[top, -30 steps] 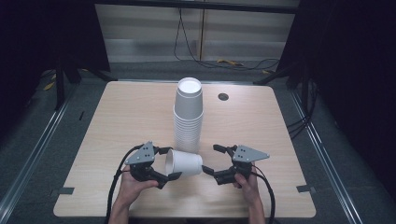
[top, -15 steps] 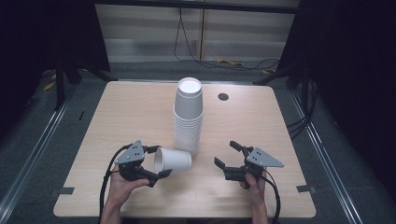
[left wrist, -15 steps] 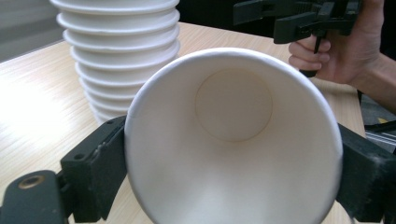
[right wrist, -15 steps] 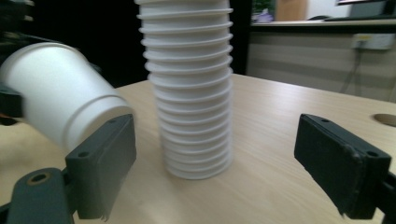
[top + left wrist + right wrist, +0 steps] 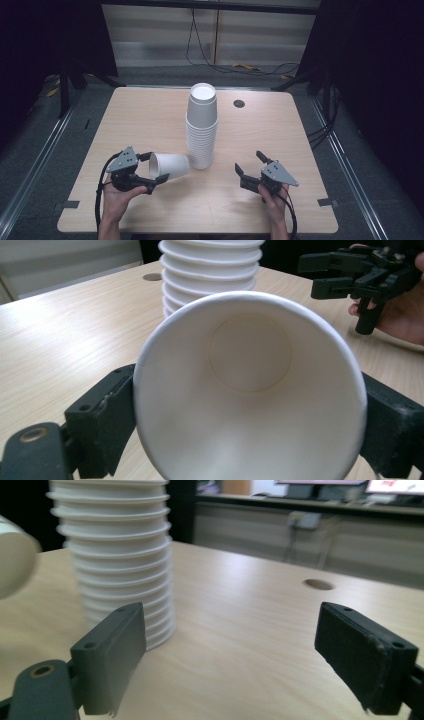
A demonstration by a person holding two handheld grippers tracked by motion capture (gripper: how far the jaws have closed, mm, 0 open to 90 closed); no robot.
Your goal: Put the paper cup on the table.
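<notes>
A single white paper cup (image 5: 170, 166) lies on its side just above the table, mouth toward the hand, with my left gripper (image 5: 156, 168) shut on its rim. The left gripper view looks straight into that cup (image 5: 250, 380), which has a black jaw on each side of it. A tall stack of white paper cups (image 5: 202, 125) stands upside down at the table's middle, just right of the held cup. My right gripper (image 5: 249, 163) hovers open and empty to the right of the stack (image 5: 117, 555), its jaws wide apart (image 5: 237, 655).
The light wooden table (image 5: 150, 120) has a small round cable hole (image 5: 239, 103) behind and right of the stack. Cables trail from both grippers toward the front edge. Dark floor and metal rails surround the table.
The two grippers have drawn apart. The left one moved left with the cup in it, and the right one moved right and toward the front edge, open.
</notes>
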